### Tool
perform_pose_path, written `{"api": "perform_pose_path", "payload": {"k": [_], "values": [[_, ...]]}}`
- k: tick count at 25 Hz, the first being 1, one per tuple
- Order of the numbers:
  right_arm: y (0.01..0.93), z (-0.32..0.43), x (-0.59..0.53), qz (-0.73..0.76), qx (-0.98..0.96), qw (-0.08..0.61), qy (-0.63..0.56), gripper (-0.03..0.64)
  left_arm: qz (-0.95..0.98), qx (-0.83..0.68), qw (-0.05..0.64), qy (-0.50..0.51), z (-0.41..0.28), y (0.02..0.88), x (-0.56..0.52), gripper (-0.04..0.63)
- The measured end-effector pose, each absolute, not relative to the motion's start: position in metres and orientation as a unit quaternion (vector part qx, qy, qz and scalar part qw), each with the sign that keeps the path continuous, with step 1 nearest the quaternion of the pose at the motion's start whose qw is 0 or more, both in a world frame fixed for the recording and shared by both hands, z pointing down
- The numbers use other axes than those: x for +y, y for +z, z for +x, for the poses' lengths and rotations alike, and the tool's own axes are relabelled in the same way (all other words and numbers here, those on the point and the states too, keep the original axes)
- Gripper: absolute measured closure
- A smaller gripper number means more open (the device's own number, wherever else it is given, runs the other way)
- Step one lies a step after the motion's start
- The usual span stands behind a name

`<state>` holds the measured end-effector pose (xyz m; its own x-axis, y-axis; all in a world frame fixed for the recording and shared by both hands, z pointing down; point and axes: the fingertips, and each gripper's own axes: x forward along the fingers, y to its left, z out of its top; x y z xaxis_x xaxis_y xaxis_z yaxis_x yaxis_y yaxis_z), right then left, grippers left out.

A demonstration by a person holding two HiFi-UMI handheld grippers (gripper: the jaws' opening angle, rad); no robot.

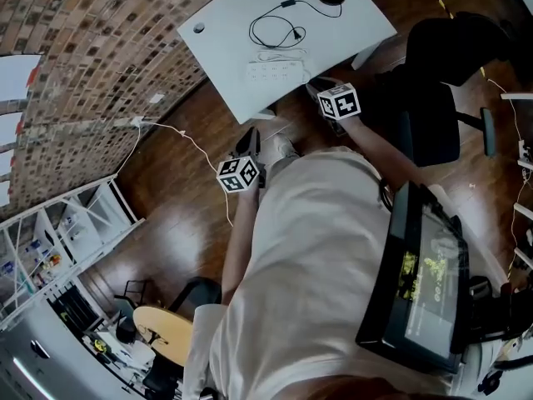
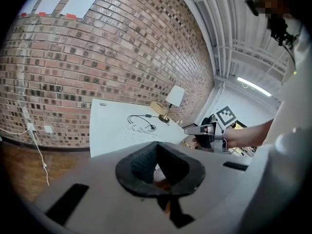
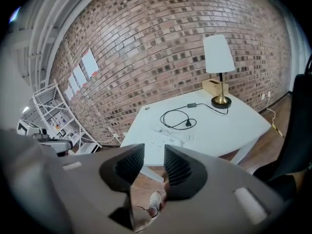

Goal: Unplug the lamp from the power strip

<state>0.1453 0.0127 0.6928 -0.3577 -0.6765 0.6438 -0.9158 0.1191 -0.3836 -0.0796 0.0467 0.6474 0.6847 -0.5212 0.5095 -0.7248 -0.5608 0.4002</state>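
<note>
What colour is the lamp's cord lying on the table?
Black; the cord stands out on the white table. The right gripper view shows it best.

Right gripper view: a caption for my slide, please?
Open right gripper faces white table with lamp, unplugged black cord, power strip.

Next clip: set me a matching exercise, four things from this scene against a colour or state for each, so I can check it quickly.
Things:
1. lamp plug
2. power strip
3. lamp base
4. right gripper

States:
A. jaws apart, nothing between them
B. brass-coloured
C. white, nothing plugged into it
D. black, lying loose on the table

Pairs: 1-D, 2-C, 3-B, 4-A.
</note>
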Motion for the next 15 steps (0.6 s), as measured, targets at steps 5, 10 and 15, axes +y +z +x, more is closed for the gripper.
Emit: {"api": "perform_pose_path", "payload": {"k": [5,10,15], "values": [[0.689,0.151,0.027,0.529,-0.745,0.164,0.373,0.491,0.86,-0.376,0.3,0.167,-0.07,0.646,0.07,0.595],[0.684,0.158,0.048,0.515,-0.758,0.169,0.363,0.492,0.853,-0.387,0.305,0.169,-0.057,0.647,0.104,0.595],[0.688,0.173,0.076,0.501,-0.769,0.174,0.356,0.492,0.844,-0.395,0.315,0.18,-0.038,0.654,0.146,0.594]]}}
